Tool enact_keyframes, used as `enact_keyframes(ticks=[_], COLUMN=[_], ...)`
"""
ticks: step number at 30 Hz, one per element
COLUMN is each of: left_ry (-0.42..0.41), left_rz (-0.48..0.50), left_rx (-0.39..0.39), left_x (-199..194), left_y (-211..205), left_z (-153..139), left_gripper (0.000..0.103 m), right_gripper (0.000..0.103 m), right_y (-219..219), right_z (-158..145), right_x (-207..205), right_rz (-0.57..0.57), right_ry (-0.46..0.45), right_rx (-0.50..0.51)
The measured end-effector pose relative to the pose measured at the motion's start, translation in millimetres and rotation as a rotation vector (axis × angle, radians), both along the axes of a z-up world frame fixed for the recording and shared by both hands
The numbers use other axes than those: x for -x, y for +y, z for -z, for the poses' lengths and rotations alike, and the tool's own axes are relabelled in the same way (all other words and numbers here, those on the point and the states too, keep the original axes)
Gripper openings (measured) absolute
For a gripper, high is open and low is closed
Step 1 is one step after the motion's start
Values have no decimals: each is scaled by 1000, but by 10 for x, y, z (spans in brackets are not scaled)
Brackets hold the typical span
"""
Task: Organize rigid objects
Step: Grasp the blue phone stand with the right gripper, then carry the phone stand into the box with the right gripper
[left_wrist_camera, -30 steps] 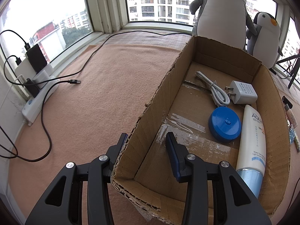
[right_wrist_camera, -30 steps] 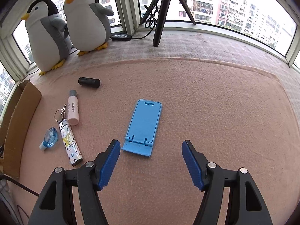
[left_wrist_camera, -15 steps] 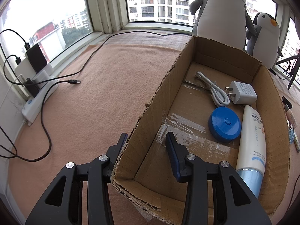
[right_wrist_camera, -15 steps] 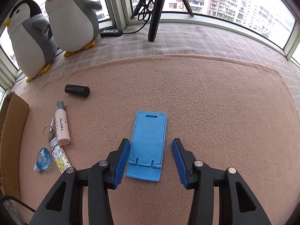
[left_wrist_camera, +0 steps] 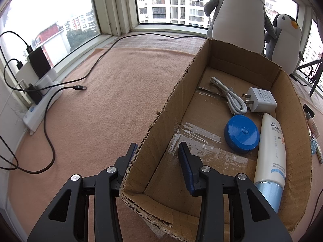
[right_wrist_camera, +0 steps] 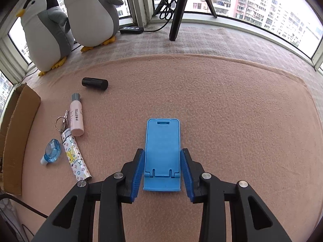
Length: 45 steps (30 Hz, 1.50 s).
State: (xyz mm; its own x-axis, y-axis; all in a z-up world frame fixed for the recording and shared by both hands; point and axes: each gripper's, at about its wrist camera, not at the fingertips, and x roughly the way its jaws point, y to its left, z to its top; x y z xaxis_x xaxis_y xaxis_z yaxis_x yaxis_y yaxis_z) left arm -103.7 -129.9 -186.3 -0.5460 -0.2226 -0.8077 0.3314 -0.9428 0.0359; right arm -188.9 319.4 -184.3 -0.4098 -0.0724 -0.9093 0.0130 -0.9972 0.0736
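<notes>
1. The blue phone stand is seen flat on the pink blanket, dead centre in the right wrist view, well apart from the cardboard box at 9 o'clock.
2. The right gripper is placed astride the stand's lower half; the pads sit just beside its long edges. Contact cannot be told, so it is read as closing, not yet clamped.
3. The stand is judged light, stiff, smooth plastic. The long edges are the best hold; its hinged foot may flex.
4. The left gripper is spread across the box's near wall, one finger outside and one inside, not pinched.
5. Loose items at 9–10 o'clock: pink bottle, black cylinder, patterned keychain tube, blue dispenser. None blocks the lift.
6. The box already holds a white tube, blue disc, charger and cable; free floor is left near the disc.
</notes>
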Motion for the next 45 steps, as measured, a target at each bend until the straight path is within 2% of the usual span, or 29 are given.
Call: enact_keyframes(ticks=[12, 23, 32, 39, 45], left_ry=[0, 1, 3, 4, 6], left_rz=[1, 1, -1, -2, -4], left_rx=[1, 0, -3, -6, -10], left_x=[-1, 0, 6, 15, 9], left_y=[-2, -2, -2, 12, 15], left_z=[-1, -1, 5, 5, 7], left_gripper=[39, 39, 39, 39, 39], right_gripper=[33, 33, 33, 33, 33], right_y=[-694, -1763, -2610, -2983, -3138], right_z=[-477, -839, -842, -721, -616], right_x=[-146, -203, -315, -351, -343], right_rz=[-157, -376, -538, -596, -615], right_ry=[102, 170, 183, 155, 124], right_rx=[55, 130, 155, 174, 187])
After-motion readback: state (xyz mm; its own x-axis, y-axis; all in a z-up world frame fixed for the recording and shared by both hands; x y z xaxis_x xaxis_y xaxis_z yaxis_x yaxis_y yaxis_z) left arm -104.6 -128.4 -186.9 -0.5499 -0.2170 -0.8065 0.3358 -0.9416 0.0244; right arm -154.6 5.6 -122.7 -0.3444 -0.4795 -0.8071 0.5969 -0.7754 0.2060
